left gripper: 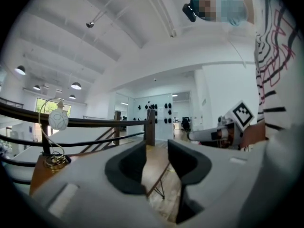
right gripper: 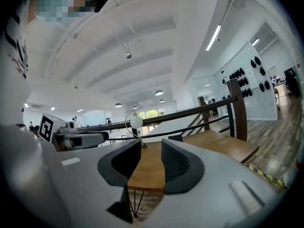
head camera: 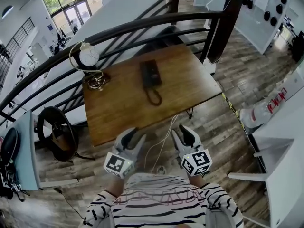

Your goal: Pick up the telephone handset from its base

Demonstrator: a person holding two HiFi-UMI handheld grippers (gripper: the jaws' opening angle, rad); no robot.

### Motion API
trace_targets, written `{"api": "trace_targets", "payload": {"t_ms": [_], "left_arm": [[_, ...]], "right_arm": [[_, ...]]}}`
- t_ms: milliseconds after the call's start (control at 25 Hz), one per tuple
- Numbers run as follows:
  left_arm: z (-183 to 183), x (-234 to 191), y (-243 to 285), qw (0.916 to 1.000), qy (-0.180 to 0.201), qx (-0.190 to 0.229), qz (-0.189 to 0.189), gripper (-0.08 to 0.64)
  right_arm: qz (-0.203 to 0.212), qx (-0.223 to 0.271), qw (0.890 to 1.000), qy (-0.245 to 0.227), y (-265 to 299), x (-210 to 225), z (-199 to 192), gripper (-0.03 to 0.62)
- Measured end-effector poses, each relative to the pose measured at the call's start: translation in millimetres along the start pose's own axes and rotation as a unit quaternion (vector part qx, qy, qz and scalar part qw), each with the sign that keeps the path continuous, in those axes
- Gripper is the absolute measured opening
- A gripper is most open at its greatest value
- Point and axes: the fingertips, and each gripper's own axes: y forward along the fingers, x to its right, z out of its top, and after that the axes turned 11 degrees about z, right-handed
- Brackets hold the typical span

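Observation:
A black telephone lies on the wooden table, its handset resting along the base and a coiled cord looping toward me. Both grippers hover side by side short of the table's near edge, pointing level at it. My left gripper is open with nothing between its jaws; in its own view only floor and table show through the gap. My right gripper is also open and empty. In the right gripper view the telephone is a small dark block far down the tabletop.
A globe ornament on a wire stand sits at the table's far left corner. A dark railing runs behind the table. A white cable hangs off the near edge between the grippers. A black stool stands left, white desks right.

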Motion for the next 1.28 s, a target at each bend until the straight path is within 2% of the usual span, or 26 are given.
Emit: {"api": "trace_targets", "payload": {"t_ms": [280,480,1040,1280], "left_arm": [[-8.2,-22.1,47.5,0.9996,-0.008,-0.018,0.020,0.150],[-10.7,-48.3,85.2,0.9993,-0.006,-0.029,0.022,0.157],[-17.3,-157.1,186.7,0.9991,-0.016,-0.040,-0.004,0.183],[-17.9,-208.8,216.5,0.9982,-0.034,-0.049,-0.009,0.186]], "right_arm": [[0.013,-0.013,1.000,0.011,27.8,44.5,5.5,0.129],[0.009,-0.018,1.000,0.021,54.9,73.5,4.4,0.129],[-0.015,-0.043,0.999,0.016,168.4,125.0,11.9,0.129],[-0.029,-0.055,0.998,0.011,213.8,136.7,16.3,0.129]]}}
